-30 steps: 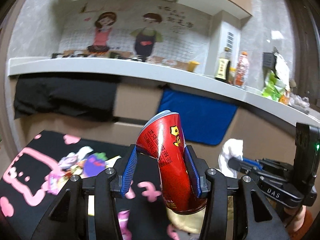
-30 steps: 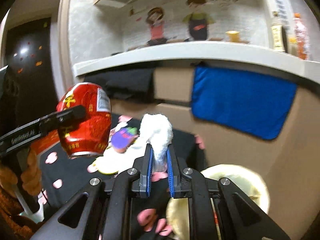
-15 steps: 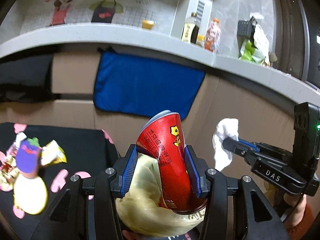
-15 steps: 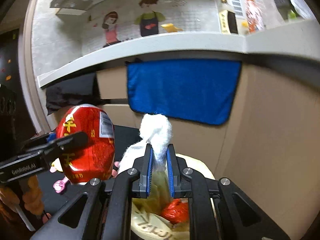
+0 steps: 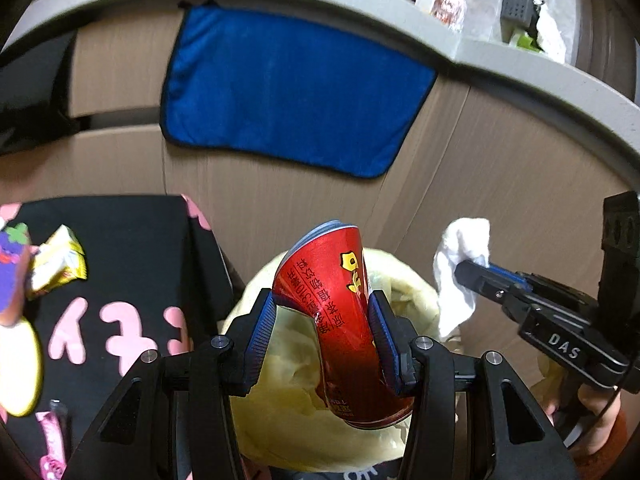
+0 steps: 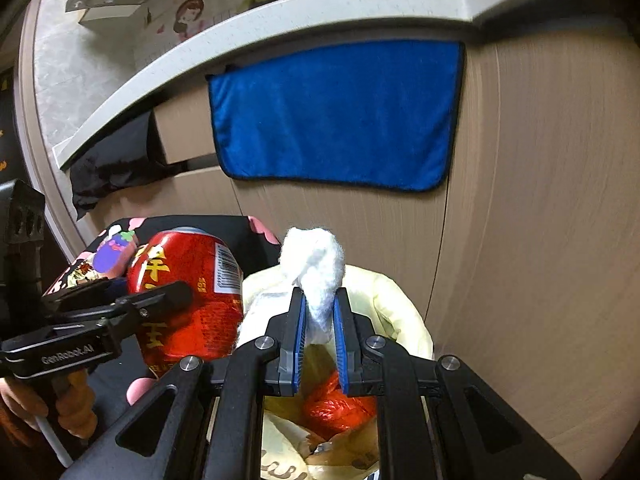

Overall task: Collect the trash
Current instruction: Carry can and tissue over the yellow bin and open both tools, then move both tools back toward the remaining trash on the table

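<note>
Can (image 5: 340, 312) clamped in left hand-held gripper (image 5: 322, 334); tissue (image 6: 316, 276) pinched in right hand-held gripper (image 6: 320, 336).

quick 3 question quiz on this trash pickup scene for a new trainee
1. True or false: the left gripper is shut on a dented red can.
2. What does the right gripper hold? A) a blue towel B) a white tissue wad C) a snack wrapper
3. What lies below both grippers, lined with yellow plastic?

Key
1. True: its blue pads press on the can's sides.
2. B: the white tissue wad is pinched between the pads.
3. The trash bin, which already holds a red crumpled bag.
</note>
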`<state>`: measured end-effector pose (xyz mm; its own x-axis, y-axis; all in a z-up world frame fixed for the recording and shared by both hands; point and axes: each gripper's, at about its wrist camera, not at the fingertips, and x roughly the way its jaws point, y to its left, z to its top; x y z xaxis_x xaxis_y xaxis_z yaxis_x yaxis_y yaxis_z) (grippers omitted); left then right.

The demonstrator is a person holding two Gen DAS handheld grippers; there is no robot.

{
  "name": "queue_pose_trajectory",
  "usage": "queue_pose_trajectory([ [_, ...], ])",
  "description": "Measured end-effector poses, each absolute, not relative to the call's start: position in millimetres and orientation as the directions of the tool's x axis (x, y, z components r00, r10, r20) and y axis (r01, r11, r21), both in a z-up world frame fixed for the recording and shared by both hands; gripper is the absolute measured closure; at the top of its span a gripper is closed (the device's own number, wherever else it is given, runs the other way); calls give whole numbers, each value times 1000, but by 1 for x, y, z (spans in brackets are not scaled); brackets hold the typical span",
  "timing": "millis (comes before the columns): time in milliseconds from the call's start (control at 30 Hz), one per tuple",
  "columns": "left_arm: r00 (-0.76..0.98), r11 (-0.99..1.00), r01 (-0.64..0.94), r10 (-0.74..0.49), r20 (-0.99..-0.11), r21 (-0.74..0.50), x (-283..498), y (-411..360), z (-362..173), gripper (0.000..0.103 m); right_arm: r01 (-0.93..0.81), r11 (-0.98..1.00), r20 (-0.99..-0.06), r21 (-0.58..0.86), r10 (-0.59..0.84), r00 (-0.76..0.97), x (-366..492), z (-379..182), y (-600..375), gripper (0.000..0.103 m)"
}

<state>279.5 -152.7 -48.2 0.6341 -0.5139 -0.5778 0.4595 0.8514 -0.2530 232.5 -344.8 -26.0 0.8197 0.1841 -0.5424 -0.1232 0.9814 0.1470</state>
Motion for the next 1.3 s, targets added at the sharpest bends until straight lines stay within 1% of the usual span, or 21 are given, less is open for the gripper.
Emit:
queue_pose_trajectory([
  [67, 606, 839, 477, -529, -594, -261, 287, -158, -56, 54, -116, 981, -546, 153, 182, 818, 235, -30, -348, 91],
  [133, 594, 830, 498, -537, -599, -250, 291, -163, -60, 51, -106, 981, -549, 160, 177, 817, 239, -33, -352, 91],
  [167, 604, 836, 503, -521, -603, -218, 291, -165, -61, 46, -101, 981, -551, 164, 176, 816, 240, -35, -354, 91],
  [200, 614, 841, 503, -509, -603, -199, 290, -166, -61, 44, -96, 981, -554, 169, 175, 814, 240, -37, -356, 91],
  [233, 619, 842, 504, -507, -599, -193, 290, -165, -61, 44, -94, 981, -557, 173, 175, 812, 241, -39, -357, 91],
  [300, 606, 836, 505, -520, -602, -214, 291, -161, -61, 44, -89, 981, -567, 174, 173, 805, 243, -44, -357, 91],
  [367, 595, 833, 484, -538, -597, -268, 292, -149, -58, 44, -85, 981, -575, 174, 172, 800, 244, -48, -356, 90],
  [433, 613, 837, 458, -542, -576, -300, 290, -136, -52, 44, -90, 981, -586, 174, 177, 791, 249, -55, -351, 89],
  [500, 662, 855, 427, -517, -543, -294, 282, -120, -42, 44, -102, 982, -590, 161, 179, 787, 251, -61, -346, 87],
  [533, 677, 862, 422, -506, -534, -282, 277, -115, -37, 44, -103, 984, -603, 147, 172, 779, 254, -64, -342, 74],
  [567, 683, 863, 422, -504, -529, -277, 274, -111, -34, 44, -99, 985, -613, 141, 165, 773, 256, -67, -341, 64],
  [600, 686, 861, 428, -507, -522, -274, 268, -106, -29, 44, -93, 985, -619, 142, 162, 768, 258, -69, -338, 49],
  [633, 686, 859, 434, -511, -518, -273, 265, -103, -25, 44, -91, 985, -618, 149, 165, 768, 258, -70, -338, 47],
  [800, 690, 854, 462, -516, -507, -240, 244, -86, -2, 44, -69, 989, -605, 130, 134, 785, 254, -57, -327, 47],
  [1033, 753, 871, 447, -490, -439, -204, 199, -42, 42, 44, -57, 996, -507, 62, 81, 858, 214, -8, -295, 46],
  [1133, 800, 894, 409, -447, -401, -180, 180, -10, 59, 44, -94, 994, -480, 58, 111, 870, 200, 12, -278, 44],
  [1300, 858, 932, 324, -362, -365, -161, 161, 44, 71, 44, -165, 985, -444, 42, 167, 881, 180, 37, -238, 42],
])
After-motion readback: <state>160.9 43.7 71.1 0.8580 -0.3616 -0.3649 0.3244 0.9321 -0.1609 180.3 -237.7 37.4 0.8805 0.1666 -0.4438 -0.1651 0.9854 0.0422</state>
